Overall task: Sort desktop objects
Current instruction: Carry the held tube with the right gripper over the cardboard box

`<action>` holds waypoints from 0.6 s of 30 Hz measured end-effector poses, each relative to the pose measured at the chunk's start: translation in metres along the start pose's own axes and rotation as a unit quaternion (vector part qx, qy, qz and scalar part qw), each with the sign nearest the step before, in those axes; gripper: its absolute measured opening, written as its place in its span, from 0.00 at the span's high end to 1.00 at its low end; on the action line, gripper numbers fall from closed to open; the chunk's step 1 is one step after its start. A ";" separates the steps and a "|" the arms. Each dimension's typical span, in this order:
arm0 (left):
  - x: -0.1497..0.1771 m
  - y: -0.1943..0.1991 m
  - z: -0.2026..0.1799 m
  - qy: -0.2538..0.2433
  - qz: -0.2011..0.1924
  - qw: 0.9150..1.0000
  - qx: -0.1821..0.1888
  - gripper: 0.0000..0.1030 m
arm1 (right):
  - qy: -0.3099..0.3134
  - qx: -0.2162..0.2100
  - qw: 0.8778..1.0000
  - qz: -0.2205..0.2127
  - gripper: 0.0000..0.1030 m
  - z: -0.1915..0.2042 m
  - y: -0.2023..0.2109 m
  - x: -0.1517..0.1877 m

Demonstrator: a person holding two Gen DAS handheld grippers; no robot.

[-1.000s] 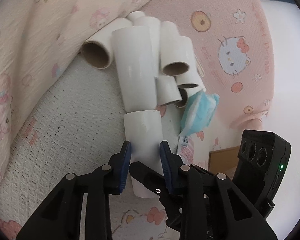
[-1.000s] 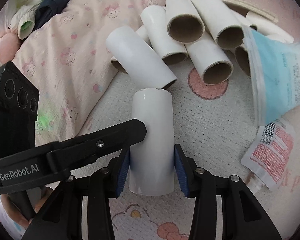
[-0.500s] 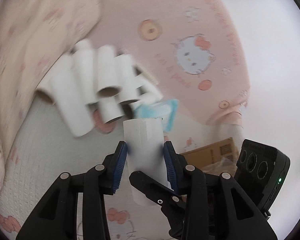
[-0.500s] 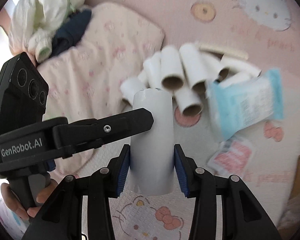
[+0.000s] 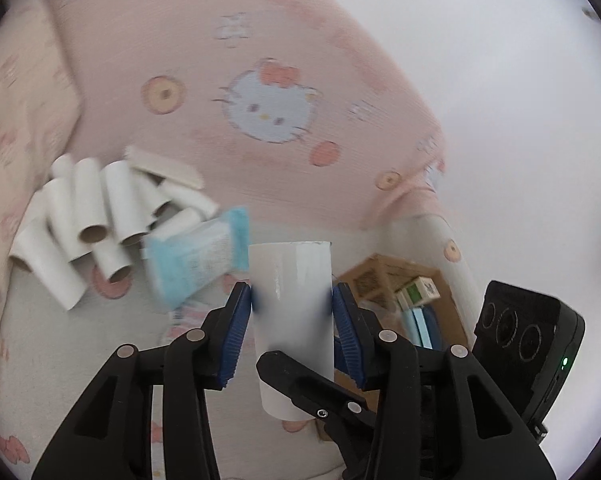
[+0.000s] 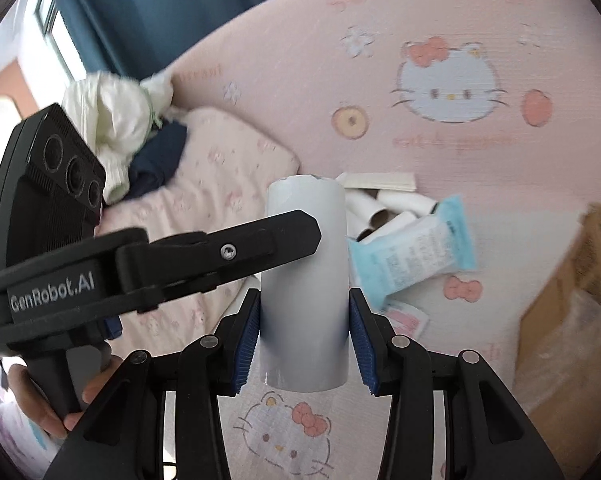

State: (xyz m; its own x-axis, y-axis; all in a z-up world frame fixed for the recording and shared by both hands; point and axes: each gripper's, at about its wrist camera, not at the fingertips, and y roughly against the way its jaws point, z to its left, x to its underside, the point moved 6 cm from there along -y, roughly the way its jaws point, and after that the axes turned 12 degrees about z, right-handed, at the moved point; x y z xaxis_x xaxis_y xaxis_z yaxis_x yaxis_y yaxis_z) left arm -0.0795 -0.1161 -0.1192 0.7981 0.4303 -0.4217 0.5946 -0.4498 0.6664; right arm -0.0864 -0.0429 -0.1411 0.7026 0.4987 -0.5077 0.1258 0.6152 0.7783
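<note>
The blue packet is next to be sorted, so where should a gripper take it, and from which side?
Probably take the blue packet across its narrow width near the middle, coming from above on the mat side. It lies long and flat, with the tube pile crowding its far edge. The left gripper and right gripper both hold the white tube.

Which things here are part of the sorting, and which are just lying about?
Job:
held tube, gripped by both the left gripper and right gripper
tube pile
blue packet
cardboard box

Lying about:
pillow
clothes
curtain
</note>
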 end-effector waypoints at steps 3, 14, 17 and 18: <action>0.008 -0.012 -0.025 -0.030 0.004 1.000 0.001 0.55 | -0.014 0.010 1.000 -0.010 0.61 -0.013 0.021 0.006; 0.012 -0.043 -0.076 -0.059 0.033 0.997 0.039 0.55 | -0.031 0.064 0.997 -0.004 0.60 -0.049 0.064 0.009; 0.012 -0.042 -0.082 -0.060 0.034 0.997 0.045 0.55 | -0.028 0.076 0.997 0.002 0.60 -0.053 0.070 0.008; 0.011 -0.042 -0.083 -0.059 0.034 0.997 0.047 0.55 | -0.025 0.078 0.997 0.004 0.60 -0.053 0.071 0.008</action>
State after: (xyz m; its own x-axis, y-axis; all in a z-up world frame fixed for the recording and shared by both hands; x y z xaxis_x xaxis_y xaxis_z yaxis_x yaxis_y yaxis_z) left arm -0.1033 -0.0273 -0.1010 0.8399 0.3027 -0.4505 0.5400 -0.5489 0.6380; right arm -0.1089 0.0375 -0.1100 0.7374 0.4692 -0.4859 0.2251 0.5075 0.8317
